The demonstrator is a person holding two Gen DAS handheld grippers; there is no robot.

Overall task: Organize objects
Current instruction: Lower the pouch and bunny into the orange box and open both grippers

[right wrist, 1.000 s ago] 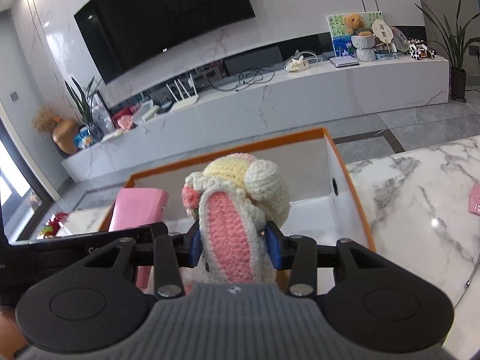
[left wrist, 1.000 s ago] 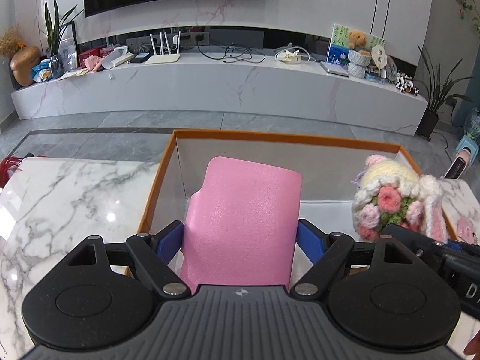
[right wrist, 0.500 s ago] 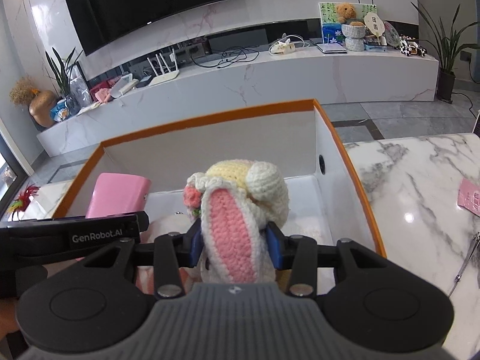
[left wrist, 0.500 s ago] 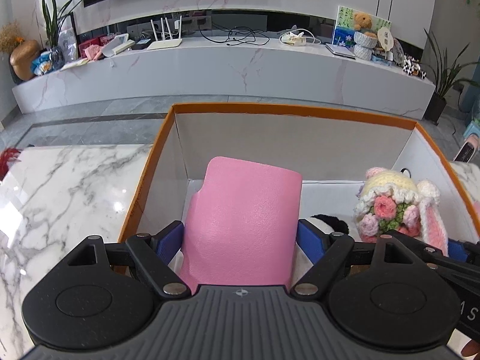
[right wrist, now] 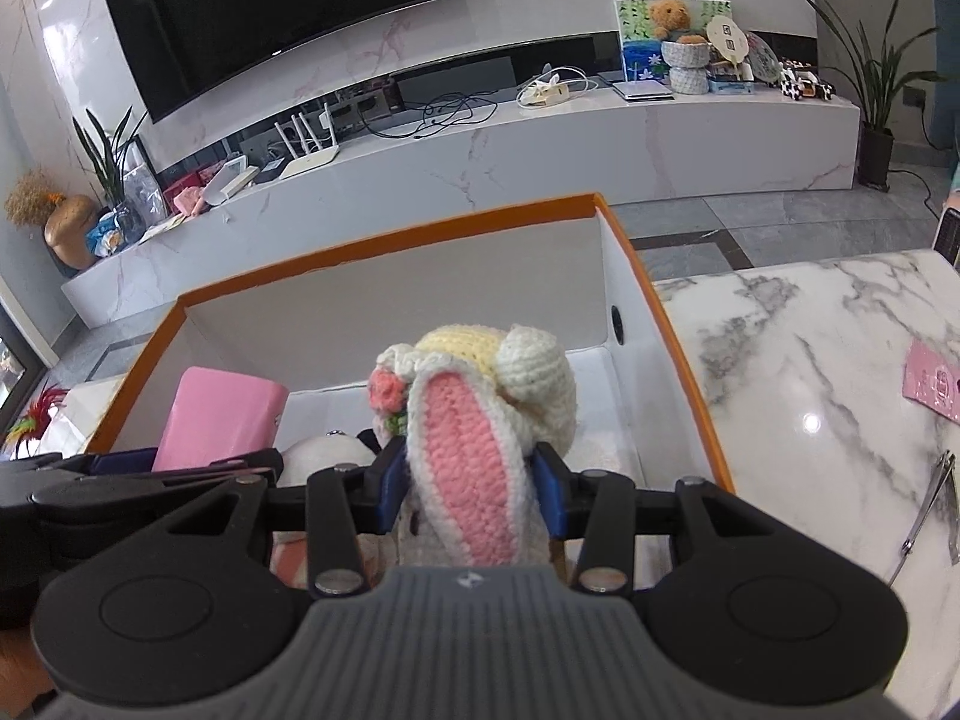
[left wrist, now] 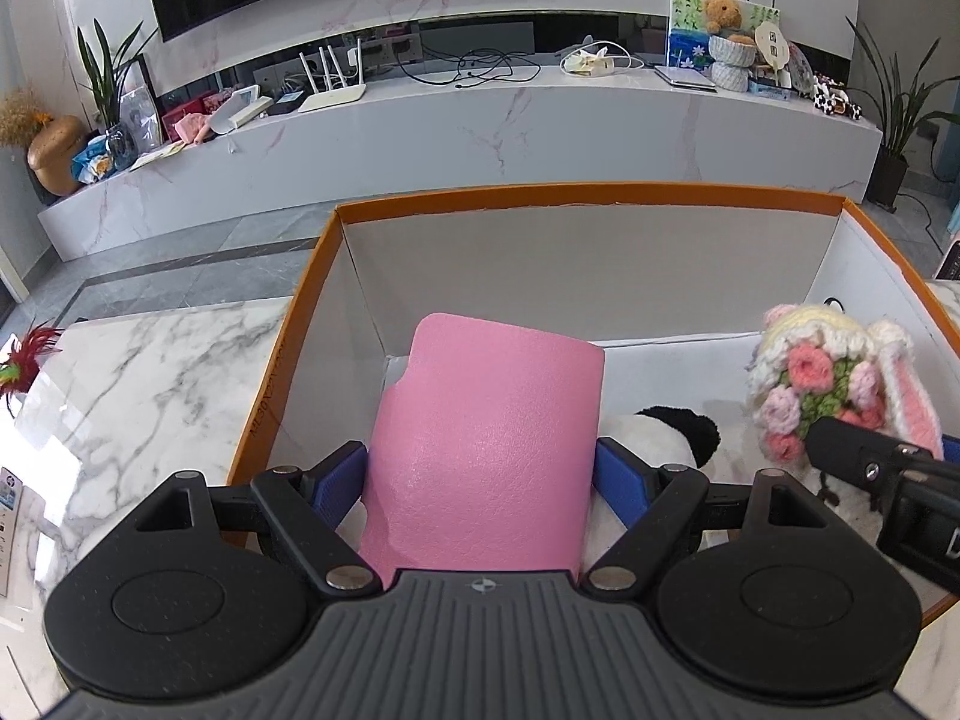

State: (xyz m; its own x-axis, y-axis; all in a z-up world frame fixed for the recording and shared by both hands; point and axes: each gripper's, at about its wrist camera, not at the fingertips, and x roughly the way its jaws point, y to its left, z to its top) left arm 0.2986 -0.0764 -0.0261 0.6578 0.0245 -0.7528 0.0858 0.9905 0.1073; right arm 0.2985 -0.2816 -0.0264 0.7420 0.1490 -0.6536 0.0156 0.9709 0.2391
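My left gripper is shut on a pink leather case, its blue pads pressing both sides. The case hangs over the left half of an orange-rimmed white box. My right gripper is shut on a crochet bunny with a pink ear and a flower crown, held over the box's right half. The left wrist view also has the bunny at the right. A panda plush lies on the box floor between the two held things.
The box stands on a marble table. To its right lie a pink card and a metal clipper. A red feather toy sits at the table's left edge. Beyond are the floor and a long TV bench.
Both views have tipped down toward the inside of the box, which now fills more of each frame. The panda plush has come into sight. Both grips look the same.
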